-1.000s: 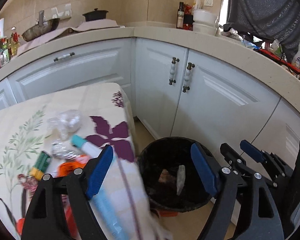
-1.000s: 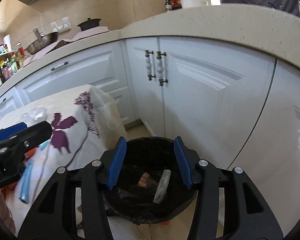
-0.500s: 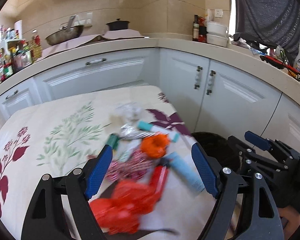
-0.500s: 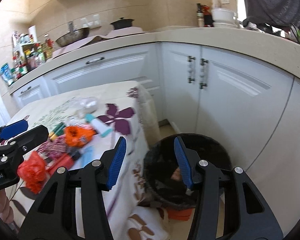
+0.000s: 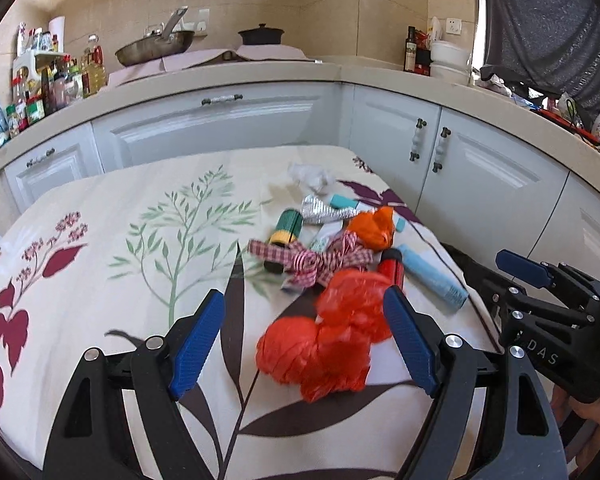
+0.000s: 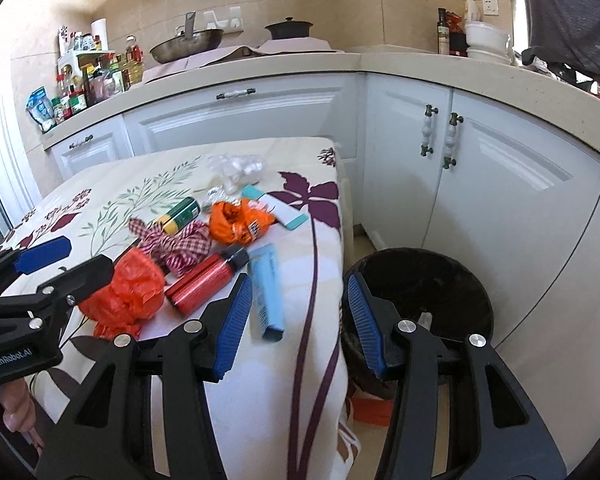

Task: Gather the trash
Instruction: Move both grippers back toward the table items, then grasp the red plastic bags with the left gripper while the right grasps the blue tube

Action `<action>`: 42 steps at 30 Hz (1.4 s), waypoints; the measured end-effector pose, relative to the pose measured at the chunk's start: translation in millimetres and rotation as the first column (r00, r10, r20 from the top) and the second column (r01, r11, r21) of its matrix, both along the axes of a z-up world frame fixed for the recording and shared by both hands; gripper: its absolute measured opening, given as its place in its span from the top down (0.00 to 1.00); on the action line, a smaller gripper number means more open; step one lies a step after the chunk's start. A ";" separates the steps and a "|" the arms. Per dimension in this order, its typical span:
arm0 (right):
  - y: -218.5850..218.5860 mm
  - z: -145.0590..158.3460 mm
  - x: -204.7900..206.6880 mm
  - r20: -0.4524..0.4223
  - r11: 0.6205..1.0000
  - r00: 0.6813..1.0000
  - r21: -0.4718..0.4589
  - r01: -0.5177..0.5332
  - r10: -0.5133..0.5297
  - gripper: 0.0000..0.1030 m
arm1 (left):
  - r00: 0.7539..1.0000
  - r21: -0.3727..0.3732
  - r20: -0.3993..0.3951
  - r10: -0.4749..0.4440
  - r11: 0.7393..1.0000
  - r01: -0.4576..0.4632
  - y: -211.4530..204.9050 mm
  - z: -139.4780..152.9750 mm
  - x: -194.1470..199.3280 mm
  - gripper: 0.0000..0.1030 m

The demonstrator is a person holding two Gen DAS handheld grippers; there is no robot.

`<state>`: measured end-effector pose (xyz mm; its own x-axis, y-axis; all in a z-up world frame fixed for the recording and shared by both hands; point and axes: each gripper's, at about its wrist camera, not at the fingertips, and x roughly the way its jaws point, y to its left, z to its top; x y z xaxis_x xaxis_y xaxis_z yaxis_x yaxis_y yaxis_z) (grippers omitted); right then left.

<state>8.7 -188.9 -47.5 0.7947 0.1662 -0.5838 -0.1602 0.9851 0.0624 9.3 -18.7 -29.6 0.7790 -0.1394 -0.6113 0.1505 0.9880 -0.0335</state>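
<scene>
Trash lies heaped near the tablecloth's (image 5: 100,280) right edge, bin (image 6: 420,280) below. My left gripper (image 5: 304,344) gapes empty before the red bag (image 5: 328,340), seemingly next; right gripper (image 6: 296,320) half-spread, empty.

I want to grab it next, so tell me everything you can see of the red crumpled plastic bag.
The red crumpled plastic bag is thin, glossy film bunched into two lumps. It lies on the floral tablecloth nearest the left claw, between its open fingers but untouched. Its far end meets the red cylindrical can.
</scene>
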 end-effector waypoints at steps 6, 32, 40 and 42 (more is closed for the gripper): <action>2.5 -4.4 -2.7 -0.010 1.000 1.000 0.000 -0.003 0.003 0.53 | 1.000 -0.007 -0.021 -0.022 1.000 0.022 1.9 -10.2 -1.5 0.24; 5.1 -11.2 0.9 -0.031 1.000 0.999 0.016 -0.023 0.023 0.53 | 0.997 -0.017 -0.038 -0.065 0.998 0.065 1.0 -22.4 -3.7 0.44; 13.2 -14.9 8.2 -0.053 0.999 0.998 -0.002 -0.046 0.046 0.57 | 1.000 -0.038 -0.009 0.000 0.999 -0.001 21.7 -10.6 -3.6 0.44; 15.6 -16.6 10.9 -0.065 0.998 0.996 -0.010 -0.055 0.054 0.63 | 1.000 -0.039 -0.008 0.018 0.999 -0.019 27.1 -10.4 -2.7 0.44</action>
